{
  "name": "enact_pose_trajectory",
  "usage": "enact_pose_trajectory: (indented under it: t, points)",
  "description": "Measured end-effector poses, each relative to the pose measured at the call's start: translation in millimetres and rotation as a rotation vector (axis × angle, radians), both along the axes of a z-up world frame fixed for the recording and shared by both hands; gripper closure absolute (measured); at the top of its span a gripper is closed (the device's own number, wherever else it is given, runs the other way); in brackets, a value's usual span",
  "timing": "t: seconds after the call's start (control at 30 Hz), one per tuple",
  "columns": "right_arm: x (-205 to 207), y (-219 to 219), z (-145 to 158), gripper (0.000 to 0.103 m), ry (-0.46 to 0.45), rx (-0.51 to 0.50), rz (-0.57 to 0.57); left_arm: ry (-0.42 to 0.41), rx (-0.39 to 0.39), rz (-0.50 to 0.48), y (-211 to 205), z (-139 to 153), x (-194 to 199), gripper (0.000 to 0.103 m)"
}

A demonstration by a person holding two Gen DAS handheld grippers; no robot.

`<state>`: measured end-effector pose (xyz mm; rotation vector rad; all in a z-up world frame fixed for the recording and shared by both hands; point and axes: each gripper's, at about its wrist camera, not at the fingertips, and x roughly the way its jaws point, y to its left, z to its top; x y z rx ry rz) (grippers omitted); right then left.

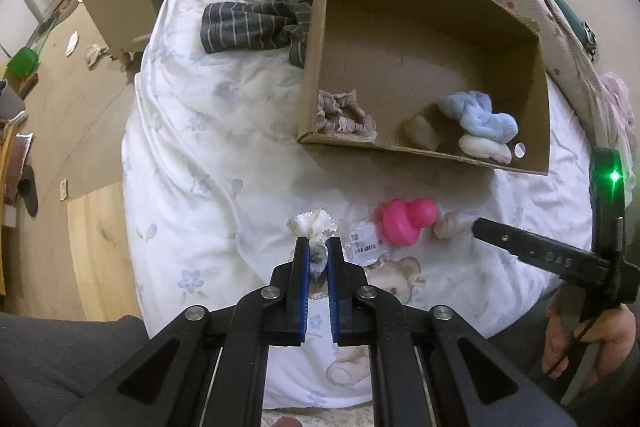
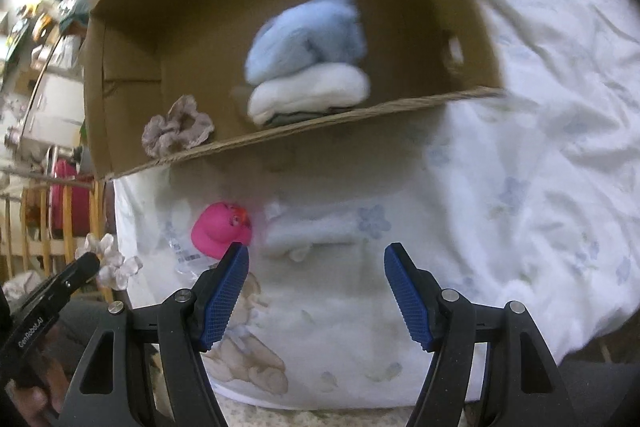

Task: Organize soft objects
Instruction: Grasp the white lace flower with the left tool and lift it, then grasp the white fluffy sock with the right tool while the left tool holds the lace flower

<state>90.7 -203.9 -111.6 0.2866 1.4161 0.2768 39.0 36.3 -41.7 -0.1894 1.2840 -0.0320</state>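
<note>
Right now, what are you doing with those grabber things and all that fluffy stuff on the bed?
A person is tidying soft things into a cardboard box on the bed. The left gripper is shut on a white scrunchie. The right gripper is open and empty, hovering over the bed near a pink toy duck. Already in the box are a beige scrunchie, a fluffy blue thing and a white one. A striped grey cloth lies outside the box.

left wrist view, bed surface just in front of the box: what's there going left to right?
White lacy scrunchie shut in the left gripper → clear plastic packet with barcode → pink rubber duck → right gripper's black finger.
</note>
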Motion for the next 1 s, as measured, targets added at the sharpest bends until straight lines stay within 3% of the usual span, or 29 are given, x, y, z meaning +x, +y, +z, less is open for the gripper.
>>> enact_pose_trajectory:
  t: [0.33, 0.37, 0.43, 0.47, 0.6, 0.8, 1.0]
  points:
    - [12.0, 38.4, -20.8, 0.030, 0.014, -0.090, 0.093, -0.007, 0.017, -0.042, -14.1, -1.6, 2.1, 0.095]
    - [12.9, 38.3, -21.1, 0.033, 0.011, -0.097, 0.094, -0.004, 0.017, -0.042, -14.3, -2.6, 3.0, 0.095]
    - [14.0, 38.0, -22.6, 0.056, 0.010, -0.109, 0.102, 0.001, 0.017, -0.040, -14.0, -4.7, 4.9, 0.095]
    - [14.2, 37.5, -22.8, 0.057, 0.013, -0.110, 0.108, 0.005, 0.015, -0.038, -13.9, -5.7, 5.9, 0.095]
    - [10.3, 35.5, -16.7, 0.081, -0.010, -0.110, 0.132, 0.014, 0.010, -0.033, -14.4, -9.7, 9.6, 0.095]
    - [-1.7, 26.4, 6.0, 0.082, -0.067, -0.067, 0.134, 0.016, 0.008, -0.023, -12.0, -11.0, 10.6, 0.095]
    - [-16.0, 22.9, 10.0, 0.082, -0.080, -0.077, 0.153, 0.016, 0.035, -0.012, -10.9, -14.2, 10.7, 0.095]
